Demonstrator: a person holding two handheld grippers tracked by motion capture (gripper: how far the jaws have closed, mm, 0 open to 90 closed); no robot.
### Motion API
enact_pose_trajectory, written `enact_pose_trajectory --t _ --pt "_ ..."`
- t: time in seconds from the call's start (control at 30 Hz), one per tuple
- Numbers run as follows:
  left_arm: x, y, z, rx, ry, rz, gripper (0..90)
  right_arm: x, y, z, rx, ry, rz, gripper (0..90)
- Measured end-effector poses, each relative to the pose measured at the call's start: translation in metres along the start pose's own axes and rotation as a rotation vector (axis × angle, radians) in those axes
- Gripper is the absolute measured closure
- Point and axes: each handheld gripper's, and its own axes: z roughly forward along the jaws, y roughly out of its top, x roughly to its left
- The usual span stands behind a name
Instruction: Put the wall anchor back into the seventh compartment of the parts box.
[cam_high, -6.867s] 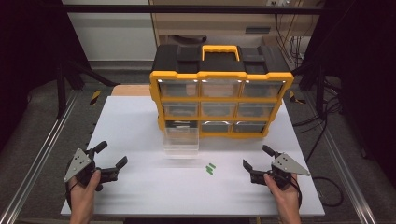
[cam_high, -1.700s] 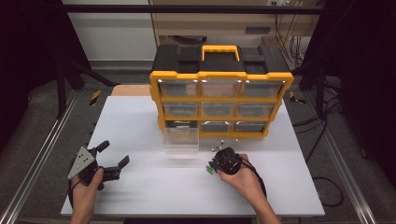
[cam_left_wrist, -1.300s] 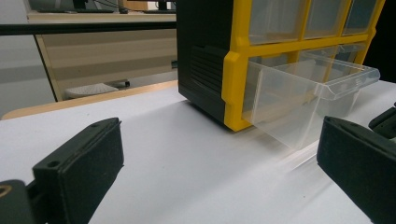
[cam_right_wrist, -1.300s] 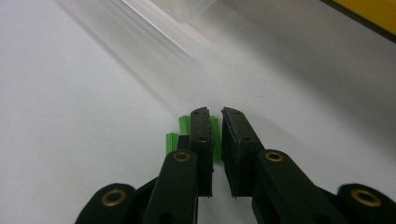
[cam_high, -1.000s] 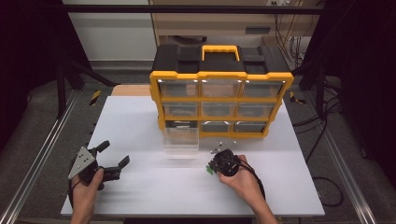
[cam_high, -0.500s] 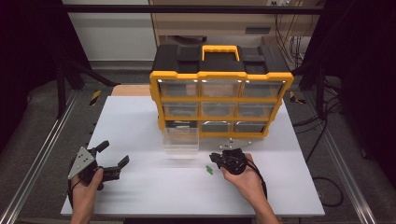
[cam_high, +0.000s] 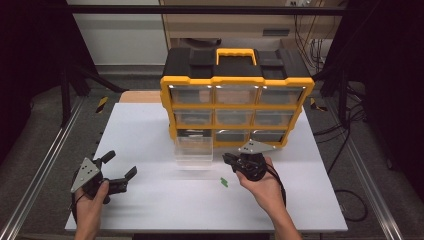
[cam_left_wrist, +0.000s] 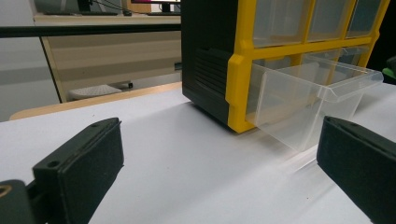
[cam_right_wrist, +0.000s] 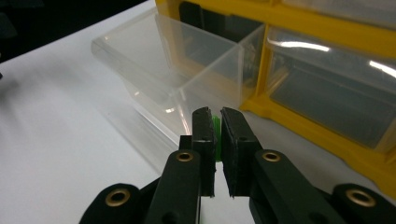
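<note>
My right gripper (cam_high: 233, 160) hangs a little above the white table, just in front of the yellow and black drawer cabinet (cam_high: 235, 100). It is shut on a small green piece (cam_right_wrist: 215, 134), which shows as a thin strip between the pads in the right gripper view. A clear plastic drawer (cam_high: 194, 150) is pulled out of the cabinet's bottom left slot, just left of this gripper; the same drawer (cam_right_wrist: 173, 70) lies ahead of the jaws. Another small green piece (cam_high: 224, 182) lies on the table below the right hand. My left gripper (cam_high: 120, 165) rests open at the near left, nothing between its jaws.
In the left gripper view the open drawer (cam_left_wrist: 303, 102) and cabinet corner (cam_left_wrist: 210, 70) stand ahead of the left gripper (cam_left_wrist: 219, 163). The white table (cam_high: 150, 130) has bare room left of the cabinet. Metal rails run along both sides, cables lie on the floor at right.
My right gripper has risen off the table with a green piece and shifted right and toward the cabinet. One green piece stays on the table. The left hand has not moved.
</note>
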Motion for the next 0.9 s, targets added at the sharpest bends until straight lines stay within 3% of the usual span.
enact_pose_trajectory --t 0.43,0.9 --pt "0.001 0.000 -0.001 -0.003 0.002 -0.002 0.4 0.012 0.038 -0.002 -0.082 0.005 -0.029 84.2" --pt "0.002 0.001 -0.001 -0.010 0.001 -0.010 0.4 0.024 0.062 0.016 -0.069 0.009 -0.067 84.2"
